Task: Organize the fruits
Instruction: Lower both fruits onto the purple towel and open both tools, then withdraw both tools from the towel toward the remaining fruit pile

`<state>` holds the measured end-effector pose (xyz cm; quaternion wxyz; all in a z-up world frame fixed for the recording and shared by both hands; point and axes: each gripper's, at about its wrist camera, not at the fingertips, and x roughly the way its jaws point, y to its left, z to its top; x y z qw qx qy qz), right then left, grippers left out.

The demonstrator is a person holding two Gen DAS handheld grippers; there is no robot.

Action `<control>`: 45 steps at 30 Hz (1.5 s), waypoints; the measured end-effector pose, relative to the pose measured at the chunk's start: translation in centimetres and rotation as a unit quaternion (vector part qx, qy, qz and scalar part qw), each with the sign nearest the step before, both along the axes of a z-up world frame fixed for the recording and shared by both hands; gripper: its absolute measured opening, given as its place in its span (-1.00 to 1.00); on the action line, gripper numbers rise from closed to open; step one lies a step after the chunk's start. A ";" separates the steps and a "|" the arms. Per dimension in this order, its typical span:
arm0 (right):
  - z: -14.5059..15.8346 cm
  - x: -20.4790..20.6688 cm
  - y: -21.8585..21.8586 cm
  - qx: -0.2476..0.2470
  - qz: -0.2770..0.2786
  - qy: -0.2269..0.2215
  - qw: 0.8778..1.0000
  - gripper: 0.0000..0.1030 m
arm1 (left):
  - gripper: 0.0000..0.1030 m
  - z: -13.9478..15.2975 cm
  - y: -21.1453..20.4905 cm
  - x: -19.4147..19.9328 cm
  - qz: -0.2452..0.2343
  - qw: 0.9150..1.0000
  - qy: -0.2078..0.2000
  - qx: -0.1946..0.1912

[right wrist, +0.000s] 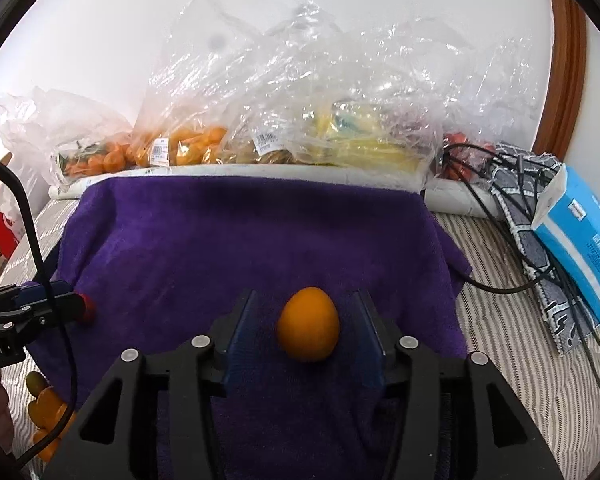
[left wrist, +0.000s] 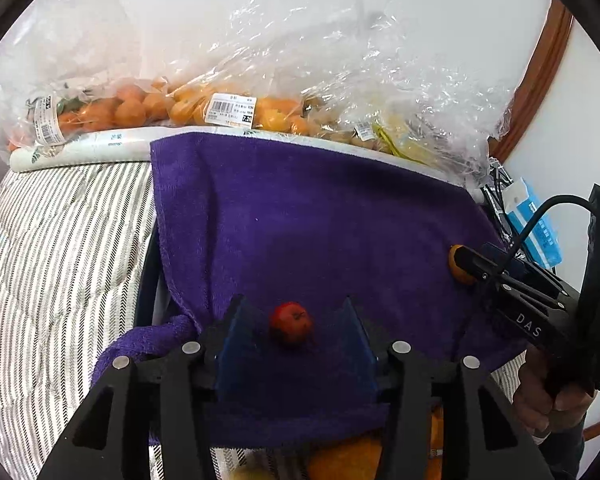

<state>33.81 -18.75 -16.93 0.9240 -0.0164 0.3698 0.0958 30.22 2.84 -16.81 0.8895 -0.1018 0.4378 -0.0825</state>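
Left gripper (left wrist: 292,328) released, red fruit (left wrist: 291,322) untouched between jaws on towel (left wrist: 300,220). Right gripper (right wrist: 308,328) released around orange (right wrist: 308,324).

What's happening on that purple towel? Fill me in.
A person is sorting fruit with two hand-held tongs. The left tongs stand open around a small red fruit lying on the purple towel, pads clear of it. The right tongs stand open around an orange fruit on the same towel, also not gripping. Bags of fruit sit behind the towel, and more loose fruit lies near its front corner.
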 end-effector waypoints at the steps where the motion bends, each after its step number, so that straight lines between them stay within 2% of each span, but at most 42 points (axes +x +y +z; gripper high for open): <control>1: 0.2 -0.1 0.0 0.002 -0.002 0.001 1.000 0.05 | -0.09 0.1 0.0 -0.1 0.000 1.000 -0.001 -0.001; 4: 1.0 -0.2 -0.1 0.007 -0.006 0.001 1.000 0.15 | -0.09 0.7 0.0 -0.4 0.000 1.000 -0.007 -0.004; 8: 2.6 -1.1 0.0 0.008 -0.013 -0.012 1.000 0.18 | -0.08 1.8 -0.1 -1.1 -0.002 1.000 -0.027 -0.006; 11: 3.7 -2.1 -0.4 0.014 -0.021 -0.021 0.999 0.18 | -0.09 2.7 -0.1 -1.9 -0.001 0.999 -0.046 0.010; 18: 5.9 -5.1 -1.2 0.029 -0.031 -0.030 0.999 0.18 | -0.09 4.4 -0.8 -3.0 -0.006 0.997 -0.057 0.042; 23: 7.1 -7.7 -1.7 0.020 -0.048 -0.054 0.997 0.18 | -0.09 6.0 -1.0 -5.1 -0.016 0.997 -0.074 0.026; 29: 7.6 -10.0 -2.1 0.037 -0.047 -0.027 0.998 0.18 | -0.09 7.2 0.0 -7.8 -0.002 0.997 -0.073 0.004; 32: 8.2 -11.7 -2.2 0.044 -0.042 -0.036 0.998 0.18 | -0.10 7.8 0.5 -9.1 0.002 0.998 -0.070 -0.006; 37: 9.1 -14.5 -1.7 0.044 -0.024 -0.046 0.998 0.18 | -0.10 8.6 0.5 -11.5 0.010 0.998 -0.063 0.005; 45: 9.8 -17.7 -0.7 0.054 0.003 -0.054 0.997 0.18 | -0.10 9.4 0.9 -14.5 0.026 0.997 -0.077 0.007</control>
